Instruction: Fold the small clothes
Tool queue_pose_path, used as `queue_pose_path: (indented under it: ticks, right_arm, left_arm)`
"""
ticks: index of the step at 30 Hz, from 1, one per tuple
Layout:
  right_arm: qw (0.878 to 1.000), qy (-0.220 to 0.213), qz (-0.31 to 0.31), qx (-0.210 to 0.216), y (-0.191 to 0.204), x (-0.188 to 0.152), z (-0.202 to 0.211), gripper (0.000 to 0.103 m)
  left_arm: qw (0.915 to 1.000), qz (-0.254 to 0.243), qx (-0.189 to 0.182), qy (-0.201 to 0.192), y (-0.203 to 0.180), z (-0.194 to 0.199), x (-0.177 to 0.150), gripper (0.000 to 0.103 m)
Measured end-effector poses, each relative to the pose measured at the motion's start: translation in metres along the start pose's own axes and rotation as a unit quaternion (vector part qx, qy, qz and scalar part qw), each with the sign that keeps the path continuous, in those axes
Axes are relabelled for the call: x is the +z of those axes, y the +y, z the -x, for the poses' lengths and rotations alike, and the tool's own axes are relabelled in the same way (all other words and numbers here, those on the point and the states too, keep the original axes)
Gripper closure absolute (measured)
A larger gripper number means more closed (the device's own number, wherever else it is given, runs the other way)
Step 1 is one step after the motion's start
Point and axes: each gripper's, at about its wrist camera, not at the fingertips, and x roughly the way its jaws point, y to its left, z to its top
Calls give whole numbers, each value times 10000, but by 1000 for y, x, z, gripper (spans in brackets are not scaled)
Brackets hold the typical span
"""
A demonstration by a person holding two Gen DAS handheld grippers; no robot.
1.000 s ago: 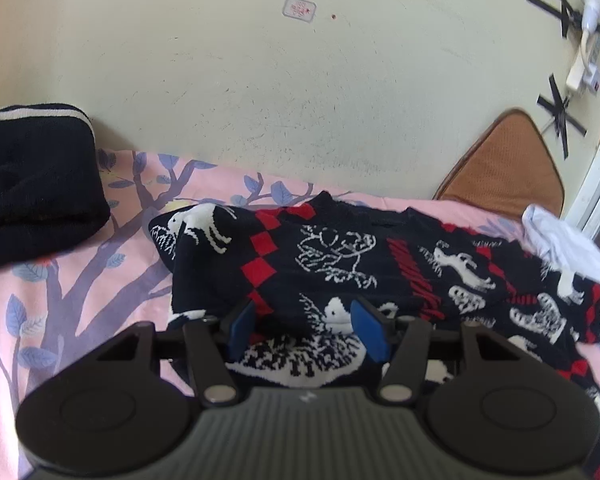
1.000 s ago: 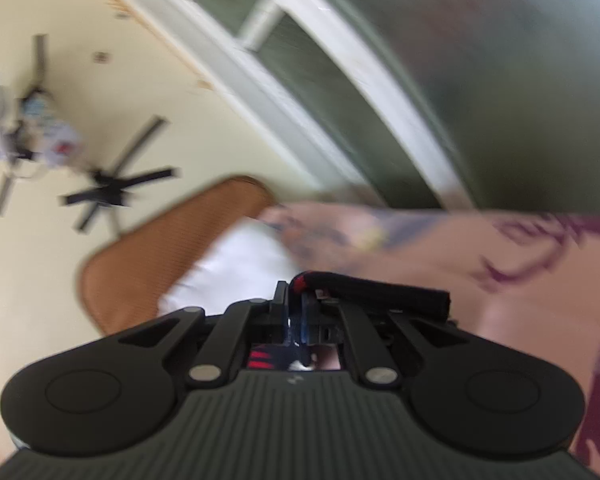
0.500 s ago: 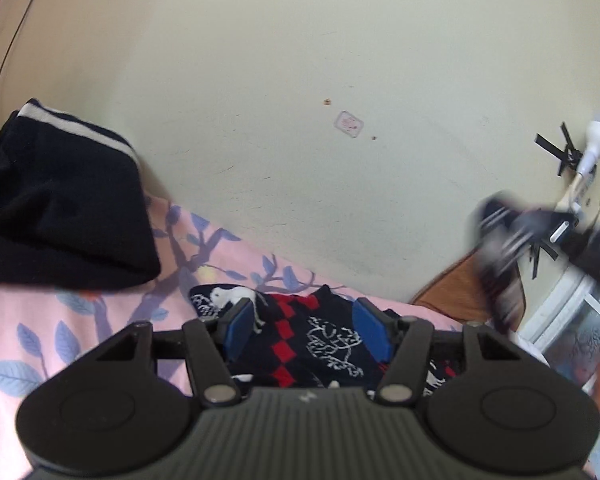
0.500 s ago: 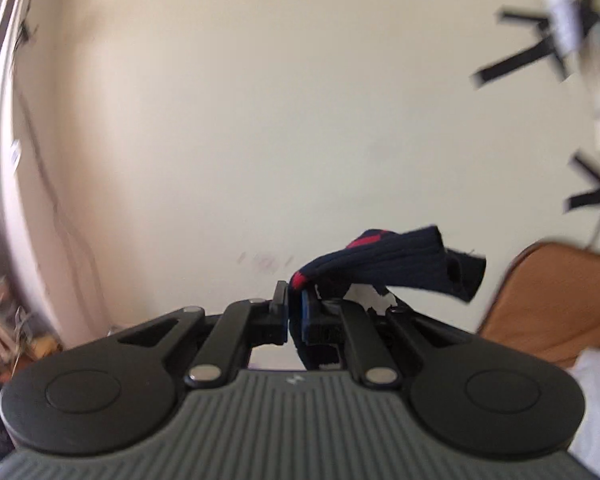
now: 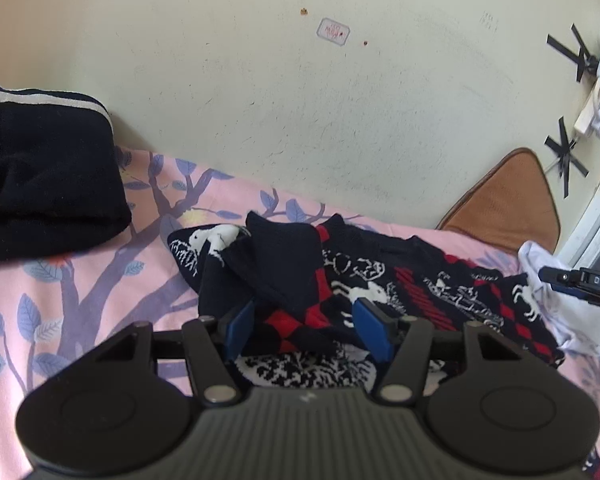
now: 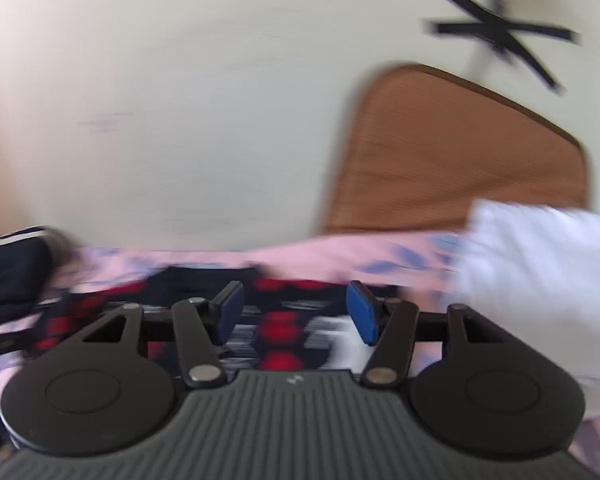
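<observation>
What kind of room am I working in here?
Most likely a bedroom: a patterned sweater lies on a pink bedsheet with a tree print, against a plain wall, with a brown cushion in the corner.

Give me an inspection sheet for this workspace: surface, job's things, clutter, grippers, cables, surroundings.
Surface: pink sheet with a purple tree print.
Job's things: patterned sweater spread on the sheet, a dark sleeve folded over its left part.
Clutter: folded black garment at left; white cloth and brown mat at right.
Grippers: left gripper open over the sweater's hem, nothing gripped. Right gripper open, jaws have just been opening, nothing between them; its view is blurred.
Cables: nothing seen on the sheet; a white plug taped to the wall.
Surroundings: cream wall, window frame at right.
</observation>
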Motion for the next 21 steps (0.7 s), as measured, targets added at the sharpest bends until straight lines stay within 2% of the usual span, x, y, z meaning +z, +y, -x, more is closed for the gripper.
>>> queue_pose_path:
  ticks: [2,3,4,5,8,9,11,12,13,14,16,17,19,21]
  right_arm:
    - [9989,258,-384,-50,-19,-5,-13,43]
    - [9986,298,-443,26,-21,-10,-16,47]
    - [9987,341,-341,144,-16,-13,-20,78]
    - [9989,406,-126,184,-7,-14,-24,94]
    - [9940,137,1085,-70,37,-18,-26,93]
    - [9880,67,1523,-233,50,-18,-31,92]
    - [9718,-65,2189,-880,67,-20,-39,89]
    - [9636,-205,2344,-1267,71,-18,-40,74]
    - [9633,-387,2252,-1410,74,-15,-33,51]
    - [9681,-558,2066,-1306,78,-12,-24,47]
    - [9815,-690,1751,-339,96,-8,-3,47]
    - [9818,-607,1799,108,111,-9,1,47]
    - [9691,-336,2199,1066,157,-21,1,50]
    - [9547,-152,2507,1592,196,-34,-3,50]
  left_arm:
    - [10000,-7,42,27,0,-3,-1,51]
    - [10000,-1,49,31,1,-4,-1,51]
    - [10000,24,31,28,2,-3,-1,51]
    - [10000,73,1,14,4,-3,0,51]
    - [9999,149,14,-69,9,2,3,51]
    - [9998,170,46,-109,11,4,3,51]
    - [9992,297,143,-236,18,11,6,50]
    - [9984,418,180,-322,22,16,8,49]
    - [9970,602,202,-432,29,21,11,49]
    - [9951,804,216,-532,36,26,13,49]
    - [9908,1143,219,-697,48,35,17,49]
    - [9887,1269,219,-769,53,40,19,49]
    - [9867,1356,301,-844,57,45,20,49]
    - [9860,1372,372,-870,59,47,21,49]
